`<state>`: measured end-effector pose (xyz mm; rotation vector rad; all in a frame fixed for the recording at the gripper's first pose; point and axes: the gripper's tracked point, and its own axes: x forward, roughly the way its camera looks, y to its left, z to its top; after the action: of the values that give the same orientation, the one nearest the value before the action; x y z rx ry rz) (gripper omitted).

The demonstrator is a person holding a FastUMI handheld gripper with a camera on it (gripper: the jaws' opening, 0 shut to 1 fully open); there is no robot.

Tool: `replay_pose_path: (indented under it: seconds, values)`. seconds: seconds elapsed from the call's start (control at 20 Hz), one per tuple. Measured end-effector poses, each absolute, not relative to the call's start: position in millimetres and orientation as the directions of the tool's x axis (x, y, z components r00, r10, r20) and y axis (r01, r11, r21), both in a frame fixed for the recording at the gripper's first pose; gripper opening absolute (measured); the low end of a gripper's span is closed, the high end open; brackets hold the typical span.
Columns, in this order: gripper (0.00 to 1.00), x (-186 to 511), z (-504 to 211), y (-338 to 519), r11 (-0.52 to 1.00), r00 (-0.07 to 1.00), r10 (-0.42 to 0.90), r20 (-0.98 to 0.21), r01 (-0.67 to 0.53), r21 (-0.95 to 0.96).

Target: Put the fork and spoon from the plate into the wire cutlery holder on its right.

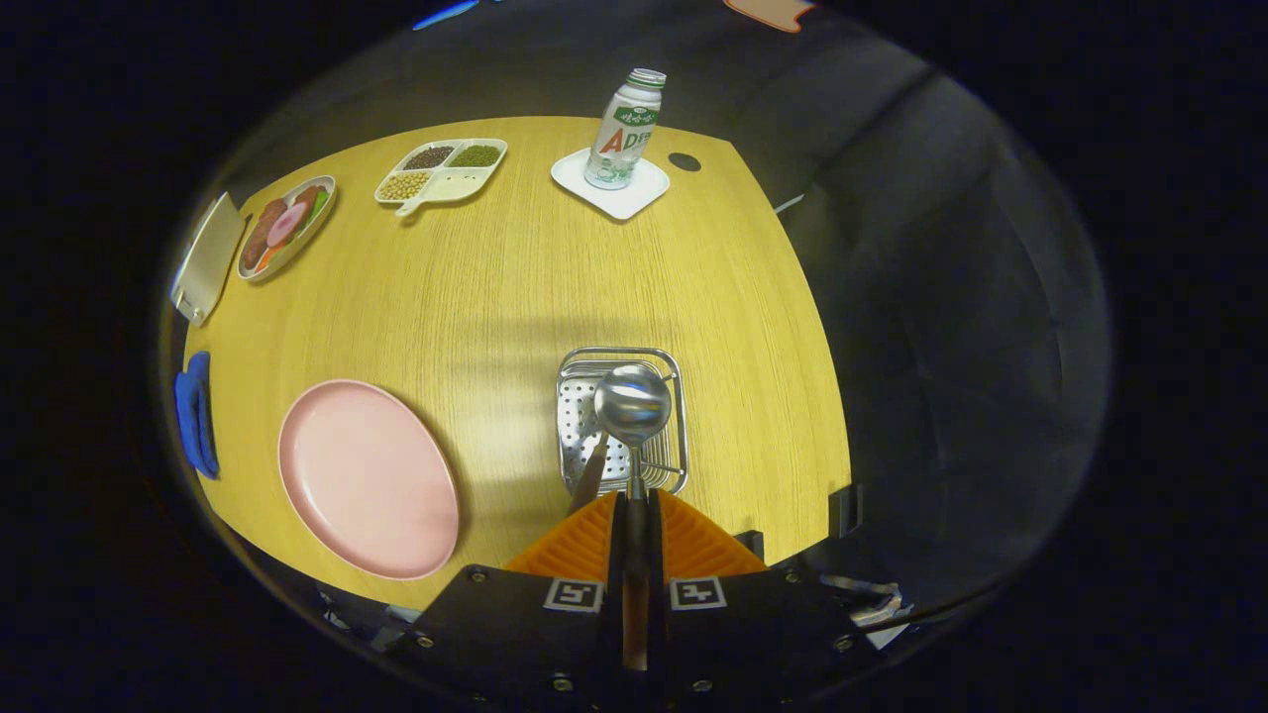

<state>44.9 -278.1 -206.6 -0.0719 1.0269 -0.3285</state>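
On the wooden table (515,287) the pink plate (369,478) lies bare, left of the wire cutlery holder (577,416). My gripper (634,510) has its orange fingers (693,543) closed tight on the spoon (632,404) handle, bowl up over the holder — the fork (590,473) seems already inside. Last step, I judge: lower, then open — gently.

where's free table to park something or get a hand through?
Biggest bare patch: mid-table, bordered by the pink plate, wire cutlery holder, sectioned tray and bottle on its white coaster. Also a strip between plate and holder. Crowded along the far edge. The gripper, jaws shut on the spoon, hangs over the holder.
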Motion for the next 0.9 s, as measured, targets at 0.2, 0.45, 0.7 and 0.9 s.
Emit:
replay_pose_path:
  seconds: [0.2, 0.45, 0.7, 0.9]
  values:
    - [0.24, 45.4, -196.9, -279.6, 0.948, 0.497, -0.307, -0.812, 0.233, -0.216]
    - [0.24, 45.2, -192.6, -272.4, 0.952, 0.515, -0.297, -0.804, 0.225, -0.207]
    - [0.24, 49.2, -170.2, -264.4, 0.948, 0.574, -0.312, -0.757, 0.235, -0.213]
    - [0.23, 61.7, -130.7, -252.1, 0.943, 0.709, -0.328, -0.624, 0.28, -0.178]
